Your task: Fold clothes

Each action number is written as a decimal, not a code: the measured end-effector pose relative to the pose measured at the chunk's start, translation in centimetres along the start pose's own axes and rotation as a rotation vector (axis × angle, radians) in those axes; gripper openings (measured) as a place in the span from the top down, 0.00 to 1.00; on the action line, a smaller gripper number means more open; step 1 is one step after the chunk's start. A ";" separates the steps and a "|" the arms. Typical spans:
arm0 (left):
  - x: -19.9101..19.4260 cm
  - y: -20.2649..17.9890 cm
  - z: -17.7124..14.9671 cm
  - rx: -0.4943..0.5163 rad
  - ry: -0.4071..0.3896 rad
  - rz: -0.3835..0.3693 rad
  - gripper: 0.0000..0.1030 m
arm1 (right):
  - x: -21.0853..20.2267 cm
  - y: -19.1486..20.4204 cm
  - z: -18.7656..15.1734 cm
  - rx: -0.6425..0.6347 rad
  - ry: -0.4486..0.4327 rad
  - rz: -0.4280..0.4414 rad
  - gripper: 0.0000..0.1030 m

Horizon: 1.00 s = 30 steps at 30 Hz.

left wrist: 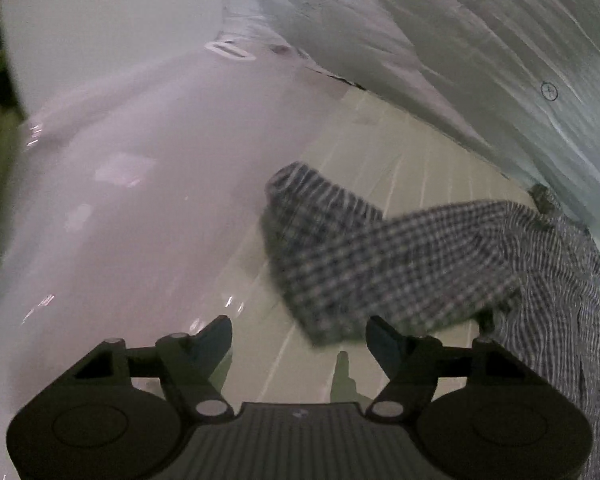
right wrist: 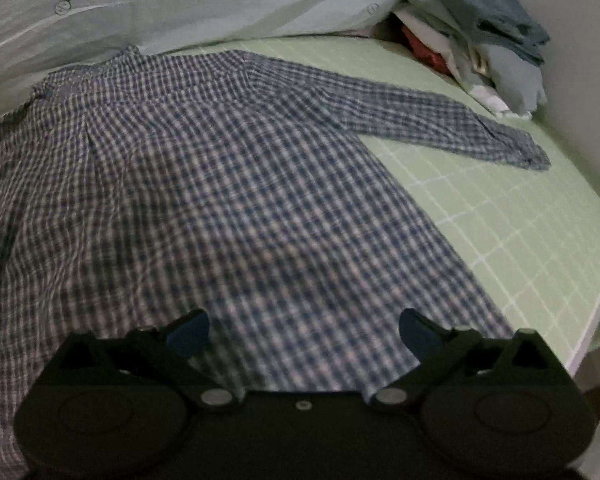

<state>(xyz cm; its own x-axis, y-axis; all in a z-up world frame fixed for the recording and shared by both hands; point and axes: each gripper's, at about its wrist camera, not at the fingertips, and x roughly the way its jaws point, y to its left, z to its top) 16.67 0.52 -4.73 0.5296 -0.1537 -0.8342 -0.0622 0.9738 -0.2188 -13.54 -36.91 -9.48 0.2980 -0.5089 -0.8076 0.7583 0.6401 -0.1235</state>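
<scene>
A blue-and-white checked shirt lies spread flat on a green gridded mat, one sleeve stretched out to the right. My right gripper is open just above the shirt's lower part, fingers wide, nothing between them. In the left wrist view the shirt's other sleeve lies bent across the mat, its cuff pointing up and left. My left gripper is open just short of that sleeve, with only mat between its fingers.
A pale printed quilt lies bunched behind the shirt, also seen as the quilt at the upper right. A pile of folded clothes sits at the mat's far right corner. A glossy white surface borders the mat at left.
</scene>
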 end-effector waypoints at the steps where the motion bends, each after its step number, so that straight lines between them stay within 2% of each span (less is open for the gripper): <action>1: 0.7 0.2 0.6 -0.005 0.002 -0.008 0.28 | 0.1 0.0 0.0 0.010 0.007 -0.010 0.01; 6: 3.6 2.0 3.0 -0.110 -0.014 -0.049 0.28 | 0.6 0.2 0.2 0.057 0.040 -0.057 0.01; 7: 3.9 2.4 3.4 -0.143 -0.021 -0.066 0.33 | 0.6 0.3 0.3 0.066 0.046 -0.065 0.01; 9: 4.6 3.2 4.0 -0.201 -0.023 -0.099 0.60 | 0.7 0.8 0.4 0.063 0.051 -0.068 0.01; 10: 4.9 3.5 4.3 -0.218 -0.018 -0.106 0.96 | 0.8 1.1 0.4 0.057 0.054 -0.069 0.01; 12: 4.9 3.8 4.8 -0.224 -0.013 -0.106 0.96 | 1.0 1.6 0.6 0.034 0.055 -0.066 0.01; 16: 0.9 2.9 5.3 -0.110 -0.087 -0.076 0.97 | 1.0 2.4 0.7 -0.011 0.048 -0.067 0.01; 21: -6.2 -0.9 4.9 0.148 -0.231 0.058 0.96 | 1.2 2.0 0.5 -0.024 0.048 -0.067 0.01; 25: -6.8 -4.6 4.4 0.299 -0.301 0.127 0.96 | 1.5 1.8 0.7 -0.019 0.049 -0.056 0.01; 27: -4.9 -6.2 3.6 0.363 -0.281 0.111 0.96 | 1.5 1.9 0.7 -0.028 0.045 -0.053 0.01; 29: -2.4 -7.9 2.5 0.432 -0.242 0.038 0.95 | 1.6 2.1 0.9 -0.035 0.042 -0.050 0.01; 30: -0.7 -8.7 1.7 0.461 -0.197 -0.007 0.93 | 1.7 2.1 0.9 -0.038 0.041 -0.050 0.01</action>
<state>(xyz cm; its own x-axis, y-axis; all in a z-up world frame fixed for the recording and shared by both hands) 18.24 -7.60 -1.34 0.6814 -0.1693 -0.7121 0.2986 0.9525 0.0593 -10.88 -36.94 -10.59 0.2358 -0.5172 -0.8227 0.7490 0.6361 -0.1853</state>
